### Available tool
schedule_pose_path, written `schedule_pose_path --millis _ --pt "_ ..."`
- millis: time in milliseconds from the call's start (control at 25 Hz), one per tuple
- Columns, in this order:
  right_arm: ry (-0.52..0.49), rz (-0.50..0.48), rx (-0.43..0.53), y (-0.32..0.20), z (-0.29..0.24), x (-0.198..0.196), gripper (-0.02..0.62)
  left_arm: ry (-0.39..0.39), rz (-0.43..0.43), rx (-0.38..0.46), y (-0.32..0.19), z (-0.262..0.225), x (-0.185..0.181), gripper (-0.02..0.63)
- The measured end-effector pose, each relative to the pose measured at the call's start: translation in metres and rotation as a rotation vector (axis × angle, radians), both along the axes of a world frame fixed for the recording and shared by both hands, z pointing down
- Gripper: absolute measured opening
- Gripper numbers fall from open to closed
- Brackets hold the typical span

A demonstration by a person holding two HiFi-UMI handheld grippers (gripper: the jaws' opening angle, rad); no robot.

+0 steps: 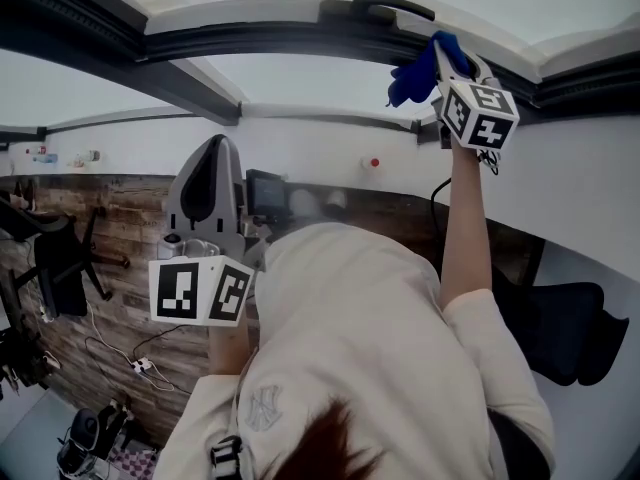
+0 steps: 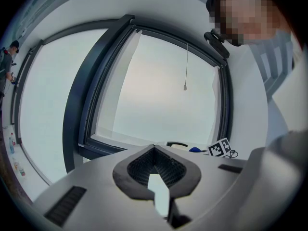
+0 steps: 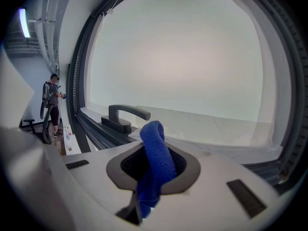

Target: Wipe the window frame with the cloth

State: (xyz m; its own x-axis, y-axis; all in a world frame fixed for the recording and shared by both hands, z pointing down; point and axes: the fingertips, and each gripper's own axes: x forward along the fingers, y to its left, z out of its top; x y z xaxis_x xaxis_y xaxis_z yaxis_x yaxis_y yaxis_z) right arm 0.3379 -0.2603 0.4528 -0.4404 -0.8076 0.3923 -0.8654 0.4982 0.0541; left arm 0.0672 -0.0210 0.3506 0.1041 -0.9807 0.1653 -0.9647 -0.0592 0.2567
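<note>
Right gripper [image 3: 153, 177]: jaws clamped on blue cloth [image 3: 155, 148], raised near window handle [image 3: 126, 115], ready to wipe the window frame [image 3: 83, 71].
Left gripper [image 2: 156, 177]: jaws together, empty, held low, apparently idle.

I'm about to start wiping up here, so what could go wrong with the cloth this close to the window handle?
1. The blue cloth sticks loosely out past the jaws, close to the window handle, so it might snag there.
2. Only a narrow fold looks clamped; dragging along the window frame could pull it free.
</note>
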Motion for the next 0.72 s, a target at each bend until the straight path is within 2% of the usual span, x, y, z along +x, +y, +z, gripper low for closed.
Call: schedule_pose_path --millis 440,720 --pt "0.008 0.045 0.011 0.0 0.001 0.019 0.054 0.007 0.022 -0.005 -0.006 0.004 0.0 0.005" --pt "0.007 0.073 0.015 -0.003 0.0 0.039 0.054 0.021 0.104 -0.006 -0.019 0.003 0.03 0.005"
